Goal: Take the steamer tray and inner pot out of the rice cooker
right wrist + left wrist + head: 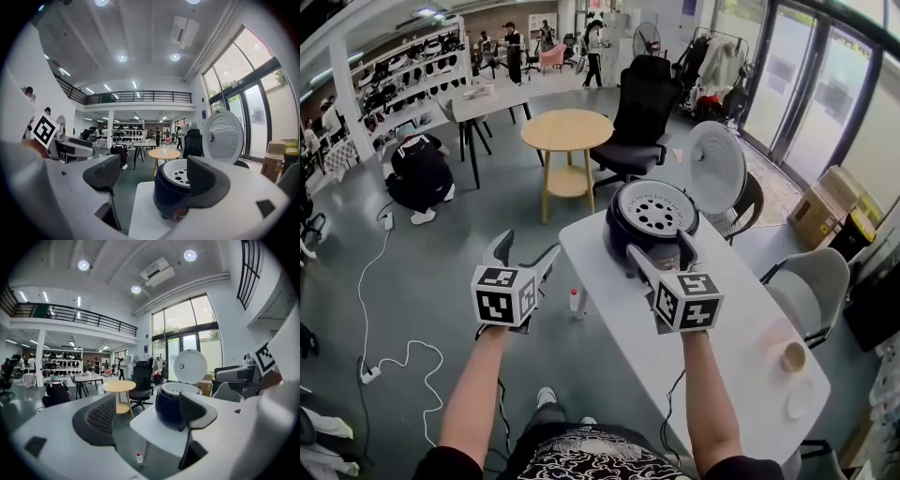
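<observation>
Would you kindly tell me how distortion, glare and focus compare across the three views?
Head view: evenly lit, sharp, the rice cooker crisp. Left gripper view: heavy fisheye, black corners, the windows very bright. Right gripper view: same fisheye, ceiling lights glaring, steamer tray in focus.

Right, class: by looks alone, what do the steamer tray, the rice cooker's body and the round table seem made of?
The steamer tray is pale grey and matt, punched with round holes; plastic or light metal. The rice cooker's body is dark and smooth with a slight sheen; probably plastic or painted metal. The round table is pale tan and matt; it looks like wood.
</observation>
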